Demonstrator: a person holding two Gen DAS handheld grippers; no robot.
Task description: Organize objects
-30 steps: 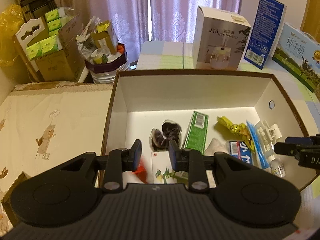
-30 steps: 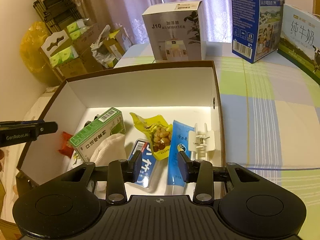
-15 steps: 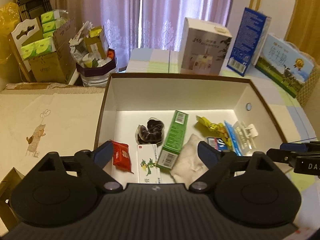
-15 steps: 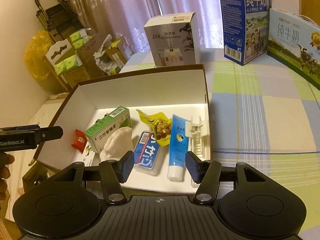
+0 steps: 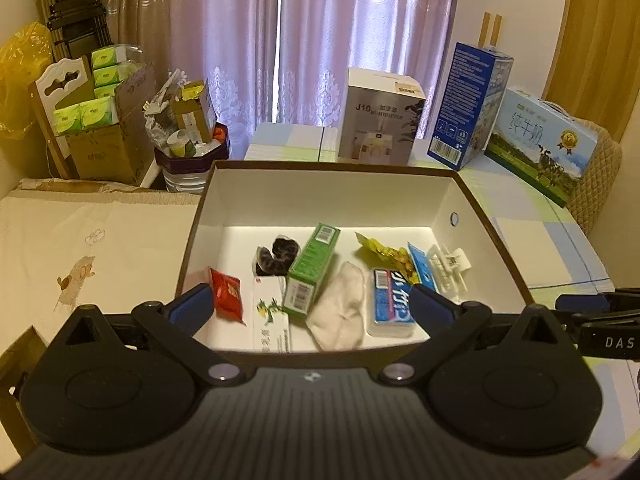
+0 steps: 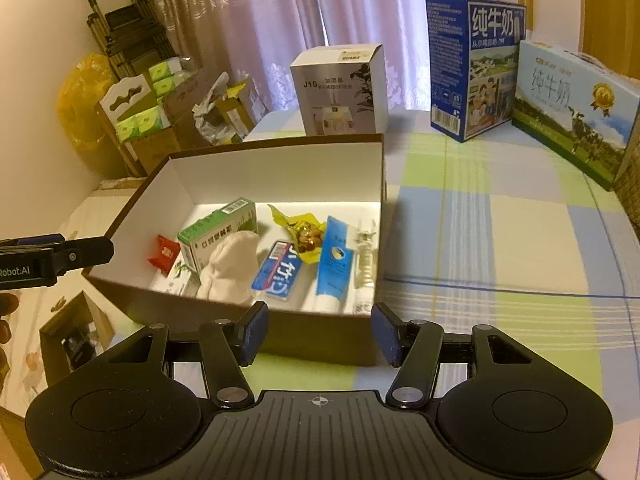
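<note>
A brown box with white inner walls [image 5: 400, 200] [image 6: 280, 172] holds several small items: a red packet [image 5: 227, 294], a green carton [image 5: 314, 270], a white cloth [image 5: 340, 312], a blue-and-white pack [image 6: 280, 272], a yellow snack bag [image 6: 300, 228], a blue tube [image 6: 334, 264] and a white clip [image 5: 448, 268]. My left gripper [image 5: 308, 304] hovers over the box's near edge. Its jaws are opening wide and grip nothing. My right gripper [image 6: 320, 324] hangs before the box's near right corner, open and empty.
Behind the box stand a grey humidifier carton [image 5: 380, 116], a blue milk carton [image 5: 468, 104] and a light-blue milk case [image 5: 540, 140]. A checked tablecloth [image 6: 500, 240] stretches to the right. Cardboard boxes of green tissue packs [image 5: 100, 120] stand far left.
Both grippers have drawn back and up from inside the box. The left jaws went from nearly shut to wide, leaving the red packet lying in the box. The right jaws widened too.
</note>
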